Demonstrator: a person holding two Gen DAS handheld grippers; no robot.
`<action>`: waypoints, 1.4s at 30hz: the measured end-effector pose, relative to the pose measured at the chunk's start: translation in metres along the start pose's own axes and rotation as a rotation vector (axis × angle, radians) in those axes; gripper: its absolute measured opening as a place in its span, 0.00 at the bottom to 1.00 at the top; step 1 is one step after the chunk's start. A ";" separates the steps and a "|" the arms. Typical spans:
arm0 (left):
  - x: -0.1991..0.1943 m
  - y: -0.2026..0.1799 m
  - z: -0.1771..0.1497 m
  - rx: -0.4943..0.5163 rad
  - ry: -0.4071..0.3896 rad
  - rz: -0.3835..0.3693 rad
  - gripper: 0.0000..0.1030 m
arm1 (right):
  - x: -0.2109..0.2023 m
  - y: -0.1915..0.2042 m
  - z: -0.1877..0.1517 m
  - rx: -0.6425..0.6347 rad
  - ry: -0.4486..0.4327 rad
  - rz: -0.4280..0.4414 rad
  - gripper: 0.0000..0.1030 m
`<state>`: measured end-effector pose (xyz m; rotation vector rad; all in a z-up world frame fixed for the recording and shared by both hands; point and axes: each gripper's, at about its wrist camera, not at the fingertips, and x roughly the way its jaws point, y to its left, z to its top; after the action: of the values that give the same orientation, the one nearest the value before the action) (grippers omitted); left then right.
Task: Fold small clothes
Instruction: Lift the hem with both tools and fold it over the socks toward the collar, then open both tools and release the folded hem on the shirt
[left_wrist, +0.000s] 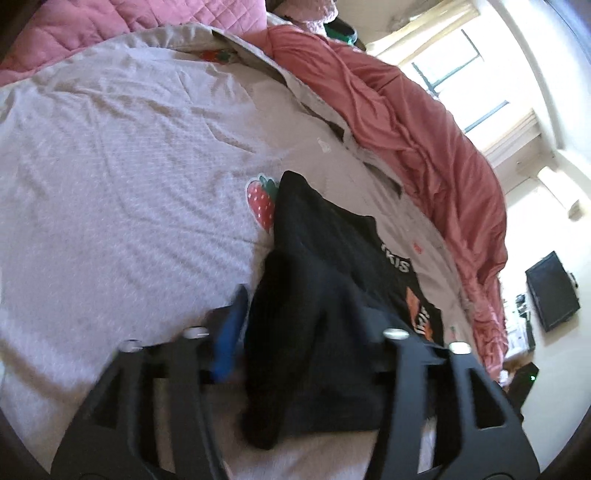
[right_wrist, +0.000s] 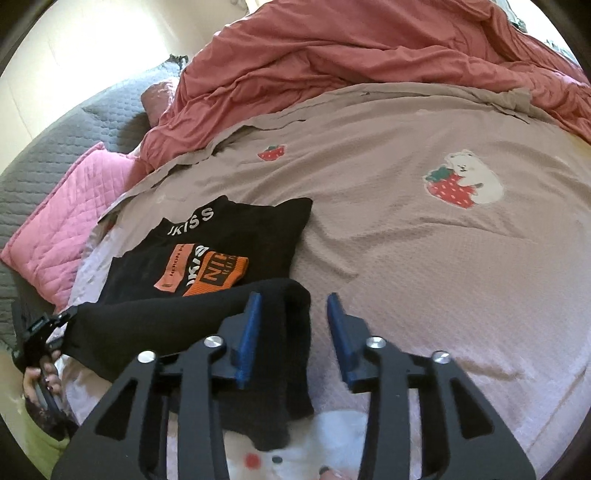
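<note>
Near the bed's (left_wrist: 110, 155) foot edge, seen through the left wrist camera, the left claw (left_wrist: 295, 332) stands part open over a black garment (left_wrist: 314, 332). Only one blue pad (left_wrist: 231, 332) shows, blurred, just left of a raised fold of the cloth; the other finger is hidden behind the fabric, so whether any pad presses the cloth cannot be told. Beyond the fold lies a flat pile of dark clothes (left_wrist: 332, 236) with white letters and an orange patch, resting on the mauve sheet next to a strawberry print (left_wrist: 260, 203). A rust-red quilt (left_wrist: 424, 147) is bunched along the bed's far side, and a pink quilted pillow (left_wrist: 110, 22) sits at the far corner. From the right wrist camera, the right claw (right_wrist: 293, 328) is part open, its two blue pads (right_wrist: 251, 332) apart. The black garment's (right_wrist: 184, 317) folded end lies between them, close against the left pad and clear of the right one, so it is not clamped. The garment stretches leftward across the sheet toward the left claw (right_wrist: 48, 328), held by a hand (right_wrist: 40, 376) at the bed's edge. Just behind it sits the folded pile (right_wrist: 221, 243), with the orange-labelled piece on top. A bear-and-strawberry print (right_wrist: 465, 181) lies well apart on the sheet (right_wrist: 406, 277), and the quilt (right_wrist: 332, 55) is heaped along the far side.
</note>
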<state>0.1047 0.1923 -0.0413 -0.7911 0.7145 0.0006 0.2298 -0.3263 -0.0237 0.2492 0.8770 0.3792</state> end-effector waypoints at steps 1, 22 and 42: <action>-0.007 0.001 -0.004 0.001 -0.011 -0.015 0.56 | -0.003 -0.001 -0.002 0.003 0.002 0.004 0.37; -0.016 -0.016 -0.033 0.107 0.075 0.012 0.04 | -0.014 0.021 -0.041 -0.108 0.104 0.062 0.10; 0.035 -0.031 0.046 -0.043 -0.020 -0.042 0.05 | 0.037 0.007 0.060 0.058 -0.055 0.116 0.10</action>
<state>0.1668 0.1914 -0.0192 -0.8456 0.6812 -0.0141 0.2969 -0.3077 -0.0093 0.3631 0.8225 0.4530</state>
